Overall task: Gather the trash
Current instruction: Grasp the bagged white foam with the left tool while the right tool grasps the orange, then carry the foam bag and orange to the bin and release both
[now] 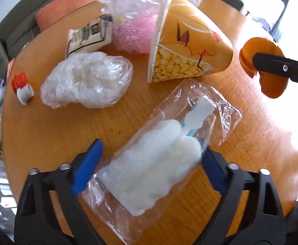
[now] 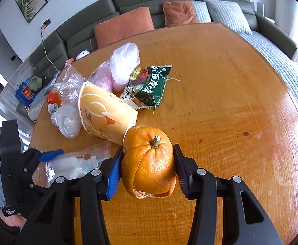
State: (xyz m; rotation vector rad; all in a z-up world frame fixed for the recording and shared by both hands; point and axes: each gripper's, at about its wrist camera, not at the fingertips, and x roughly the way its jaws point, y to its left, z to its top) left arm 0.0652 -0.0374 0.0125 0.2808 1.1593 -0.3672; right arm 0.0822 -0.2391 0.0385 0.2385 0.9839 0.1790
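Observation:
A clear plastic packet (image 1: 155, 155) with white foam pieces inside lies on the round wooden table (image 1: 53, 134). My left gripper (image 1: 149, 169) points down over it, its blue pads on either side of the packet. The right pad touches the packet's edge and the left pad stands just clear, so the jaws are open. My right gripper (image 2: 148, 171) is shut on a hollow orange peel (image 2: 149, 163) with its stalk up, held just above the table. In the left wrist view the orange peel (image 1: 251, 49) shows at the right edge.
A paper cup (image 1: 189, 47) lies on its side beyond the packet. Around it are a crumpled clear bag (image 1: 85, 79), a bag with pink filling (image 1: 134, 30), a white sachet (image 1: 87, 36), an orange-and-white cap (image 1: 21, 85) and a green snack wrapper (image 2: 149, 89). A sofa (image 2: 149, 2) stands behind.

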